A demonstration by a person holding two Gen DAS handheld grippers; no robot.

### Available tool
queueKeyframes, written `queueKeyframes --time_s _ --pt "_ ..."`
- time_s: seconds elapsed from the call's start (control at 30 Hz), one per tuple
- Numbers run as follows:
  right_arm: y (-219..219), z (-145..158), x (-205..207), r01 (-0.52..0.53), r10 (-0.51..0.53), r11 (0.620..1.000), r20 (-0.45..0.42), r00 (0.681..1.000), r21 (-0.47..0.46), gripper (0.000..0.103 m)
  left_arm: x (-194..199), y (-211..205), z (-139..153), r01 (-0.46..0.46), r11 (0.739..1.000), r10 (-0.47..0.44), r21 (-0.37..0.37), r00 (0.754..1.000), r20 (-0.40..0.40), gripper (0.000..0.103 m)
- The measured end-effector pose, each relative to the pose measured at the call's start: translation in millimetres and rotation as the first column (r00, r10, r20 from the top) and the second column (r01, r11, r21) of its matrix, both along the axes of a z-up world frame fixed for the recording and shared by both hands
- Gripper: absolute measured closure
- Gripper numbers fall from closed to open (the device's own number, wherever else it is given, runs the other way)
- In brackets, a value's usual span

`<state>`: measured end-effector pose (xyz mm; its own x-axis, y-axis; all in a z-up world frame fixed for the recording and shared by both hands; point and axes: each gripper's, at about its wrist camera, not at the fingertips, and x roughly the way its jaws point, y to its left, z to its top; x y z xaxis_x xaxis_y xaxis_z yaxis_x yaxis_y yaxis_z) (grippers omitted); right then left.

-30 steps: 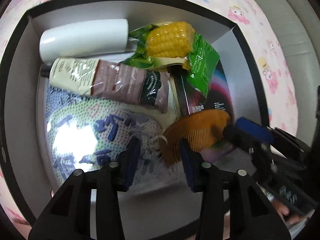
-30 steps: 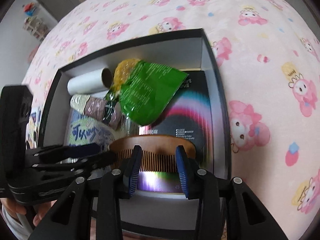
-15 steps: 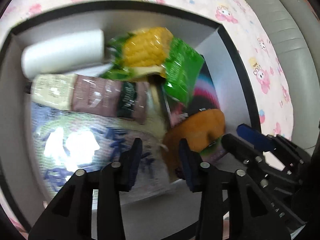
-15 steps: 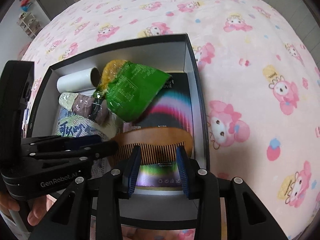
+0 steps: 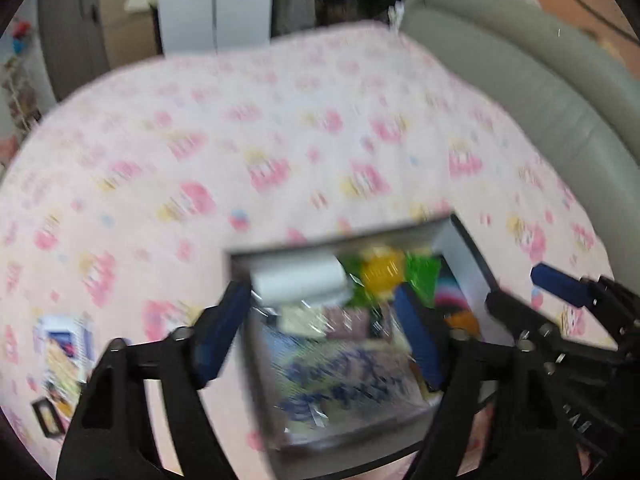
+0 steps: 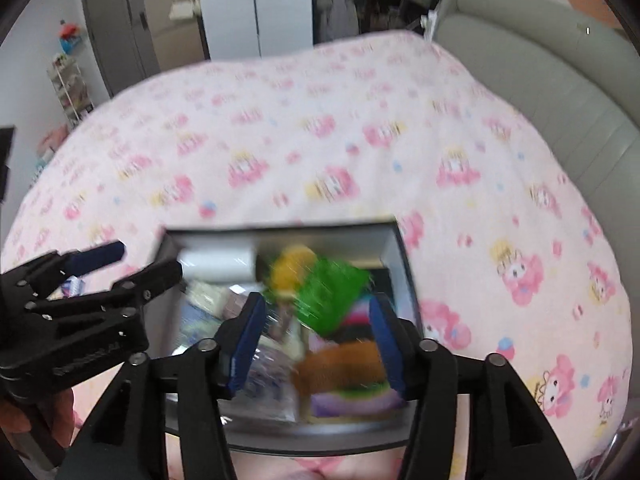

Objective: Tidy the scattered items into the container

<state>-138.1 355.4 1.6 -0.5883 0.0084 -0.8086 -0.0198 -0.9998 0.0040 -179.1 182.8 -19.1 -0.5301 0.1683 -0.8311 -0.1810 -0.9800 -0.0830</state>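
The open box [image 5: 466,244] [image 6: 394,246] sits on the pink bed. It holds a white roll [image 5: 298,282] [image 6: 218,260], a corn packet [image 5: 382,270] [image 6: 320,284], a snack bar [image 5: 324,320], a printed pouch [image 5: 340,376] and a wooden comb [image 6: 340,364] [image 5: 464,320]. My left gripper [image 5: 320,332] is open and empty above the box. My right gripper [image 6: 316,340] is open and empty above the comb. Both views are blurred by motion.
Some loose packets [image 5: 60,356] lie on the bedspread left of the box. A grey padded headboard [image 6: 560,92] runs along the right. Doors and shelves [image 6: 68,80] stand beyond the bed.
Both grippers have pulled back and up from the box and opened wider. The right gripper has let go of the comb, which now lies in the box.
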Motion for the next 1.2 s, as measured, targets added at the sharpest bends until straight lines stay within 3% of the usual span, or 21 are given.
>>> queueKeyframes --time_s 0.13,0.23,0.43,0.63,0.93,1.07,1.2 --pt "-42 25 9 -0.019 0.021 1.0 -0.083 0.996 0.016 0.047 -6 -28 37 -0.058 0.998 0.055 -0.026 0.993 -0.105 0.015" --pt "-72 39 15 -0.028 0.028 1.0 -0.121 0.992 0.008 0.047 10 -61 58 -0.107 0.994 0.104 -0.019 0.986 -0.132 0.015" --pt "-119 66 28 -0.022 0.023 1.0 -0.196 0.98 0.007 0.036 38 -106 84 -0.157 0.987 0.151 -0.017 0.972 -0.182 0.014" --pt "-152 81 52 -0.047 0.052 0.999 -0.251 0.967 0.026 0.033 74 -138 101 -0.195 0.98 0.18 -0.036 0.951 -0.252 0.009" --pt "-174 79 104 -0.092 0.085 0.996 -0.296 0.951 -0.01 0.03 142 -166 94 -0.238 0.97 0.213 -0.048 0.929 -0.304 0.004" --pt "-181 59 118 -0.107 0.103 0.994 -0.276 0.956 0.001 0.029 169 -181 79 -0.262 0.965 0.247 -0.012 0.924 -0.293 0.001" --pt "-184 39 128 -0.113 0.099 0.993 -0.241 0.965 -0.044 0.029 186 -186 62 -0.278 0.961 0.269 0.003 0.925 -0.268 0.001"
